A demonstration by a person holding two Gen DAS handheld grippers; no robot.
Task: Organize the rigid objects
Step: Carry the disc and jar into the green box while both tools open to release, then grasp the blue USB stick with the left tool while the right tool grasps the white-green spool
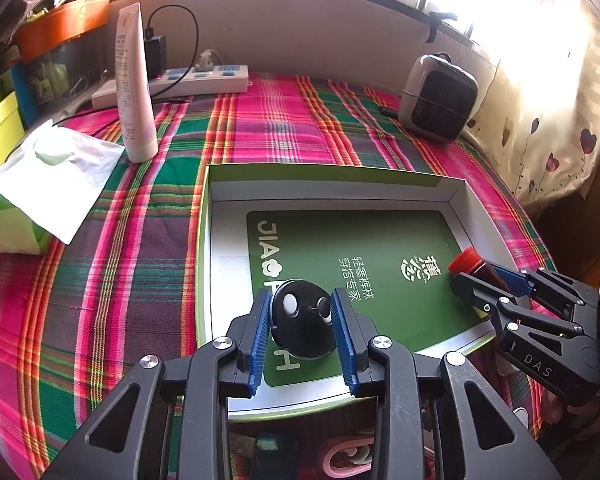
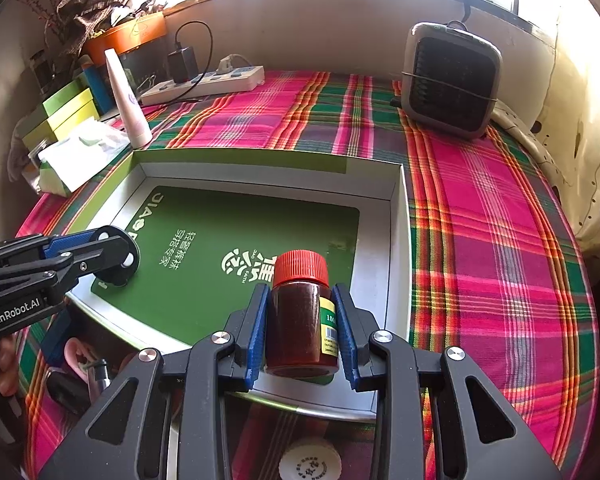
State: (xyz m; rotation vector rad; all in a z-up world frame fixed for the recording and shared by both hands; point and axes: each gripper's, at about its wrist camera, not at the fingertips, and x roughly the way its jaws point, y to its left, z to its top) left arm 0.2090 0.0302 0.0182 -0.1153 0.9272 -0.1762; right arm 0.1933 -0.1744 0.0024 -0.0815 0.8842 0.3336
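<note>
Lower both loads until they rest on the green floor of the shallow box (image 2: pixel 396 216) before you let go — releasing early would let the bottle tip. Your right gripper (image 2: pixel 302 326) is pinching the red-capped brown bottle (image 2: pixel 300 312) upright, pads on its sides, above the box's near edge toward its right wall. Your left gripper (image 1: pixel 302 328) is clamped on the round black gadget (image 1: pixel 302 320) — over the box's near edge, left of middle.
</note>
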